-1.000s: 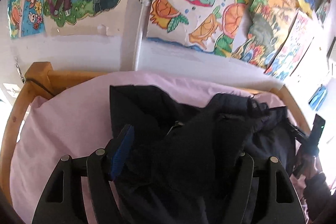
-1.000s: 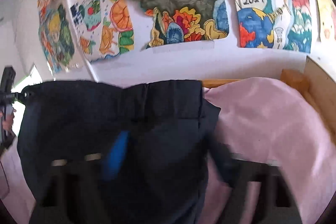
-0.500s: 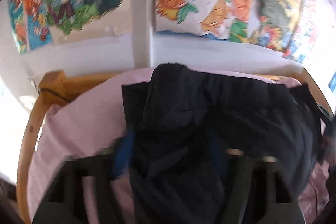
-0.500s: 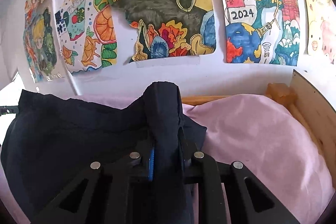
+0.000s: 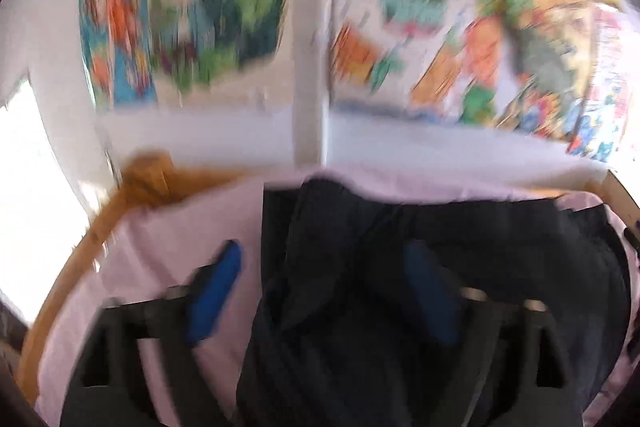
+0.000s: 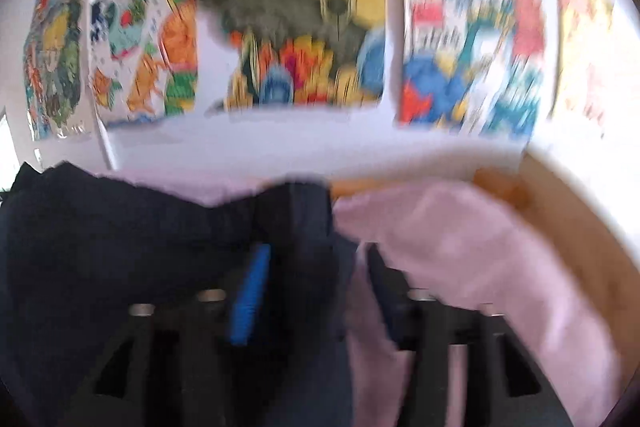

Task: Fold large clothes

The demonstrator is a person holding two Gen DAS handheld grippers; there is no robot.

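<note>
A large dark navy garment (image 5: 460, 267) lies folded over on a bed with a pink sheet (image 5: 180, 239). Both views are blurred by motion. My left gripper (image 5: 320, 291) is open, its blue-padded fingers wide apart, with the garment's left edge lying between them. In the right wrist view the garment (image 6: 120, 239) fills the lower left. My right gripper (image 6: 316, 291) is open, its blue pad (image 6: 250, 295) over the cloth and its other finger over the pink sheet (image 6: 480, 247). The garment's right edge runs between the fingers.
A wooden bed frame (image 5: 104, 215) curves around the mattress, with its right side board (image 6: 580, 211) in the right wrist view. A white wall with colourful drawings (image 6: 300, 39) stands just behind the bed. A bright window (image 5: 32, 187) is at the left.
The right gripper, shut on a fold of the garment half a second ago, has opened and let it go. The left gripper is open too. Both have moved; the cloth lies lower and flatter.
</note>
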